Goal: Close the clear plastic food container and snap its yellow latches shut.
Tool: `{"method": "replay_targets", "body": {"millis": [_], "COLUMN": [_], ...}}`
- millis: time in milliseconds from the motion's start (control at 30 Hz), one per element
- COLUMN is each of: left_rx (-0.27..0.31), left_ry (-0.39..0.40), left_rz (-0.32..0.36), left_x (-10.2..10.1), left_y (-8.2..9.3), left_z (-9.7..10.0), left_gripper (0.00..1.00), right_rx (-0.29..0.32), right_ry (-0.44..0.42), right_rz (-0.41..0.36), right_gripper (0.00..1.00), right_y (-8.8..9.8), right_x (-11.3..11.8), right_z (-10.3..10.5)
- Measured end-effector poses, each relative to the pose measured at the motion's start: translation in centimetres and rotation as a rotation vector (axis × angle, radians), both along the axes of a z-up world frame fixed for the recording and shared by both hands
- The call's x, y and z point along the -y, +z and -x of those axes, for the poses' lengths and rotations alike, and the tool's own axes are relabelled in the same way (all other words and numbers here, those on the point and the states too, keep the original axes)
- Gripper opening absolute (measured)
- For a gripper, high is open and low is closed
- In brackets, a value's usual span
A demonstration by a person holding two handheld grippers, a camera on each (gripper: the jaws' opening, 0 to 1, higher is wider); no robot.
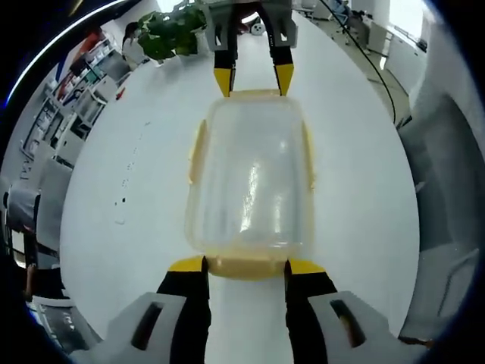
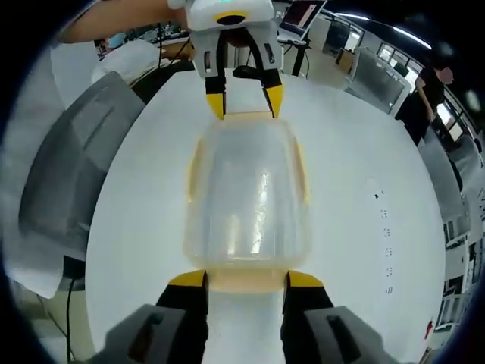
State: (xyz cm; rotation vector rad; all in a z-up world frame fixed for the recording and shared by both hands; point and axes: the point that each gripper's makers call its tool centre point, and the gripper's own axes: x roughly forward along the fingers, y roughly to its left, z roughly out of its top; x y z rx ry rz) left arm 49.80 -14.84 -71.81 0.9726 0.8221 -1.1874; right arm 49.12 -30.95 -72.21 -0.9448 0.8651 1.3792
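Tongs at either short end is how this stands: one clear plastic food container (image 1: 250, 186) sits out on the middle of the round white worktop (image 1: 136, 227), well in from every edge, with the lid seemingly already down on it. In the left gripper view the left tongs (image 1: 244, 265) are apart, their yellow tips straddling the near yellow latch (image 1: 246, 267), which lies between them rather than pinched. Across the box, the right tongs (image 1: 254, 80) do the same at the far latch (image 1: 254, 94), also apart and bracketing it.

To do this step well, I would say each pair should press its latch flap down and in against the container's wall, both ends together so the box does not skate across the smooth top. The push wants to be squarely on the flap's middle, not a corner.

Counting: one container, two pairs of tongs. Yellow runs along all four sides of the lid, so four latches seems likely, with the long-side latches (image 1: 196, 152) left to do; whether any has clicked home I cannot tell. Beyond the worktop's far edge stands one potted plant (image 1: 170, 34).
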Motion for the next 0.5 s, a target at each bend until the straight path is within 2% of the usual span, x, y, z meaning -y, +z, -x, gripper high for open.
{"method": "replay_targets", "body": {"millis": [500], "left_rx": [-0.034], "left_ry": [-0.007], "left_rz": [-0.013], "left_x": [-0.1], "left_y": [-1.4], "left_z": [0.1], "left_gripper": [0.36], "right_rx": [-0.043], "right_ry": [-0.002], "right_rz": [0.014], "right_gripper": [0.36], "right_y": [-1.6], "right_x": [-0.1], "right_z": [0.3]}}
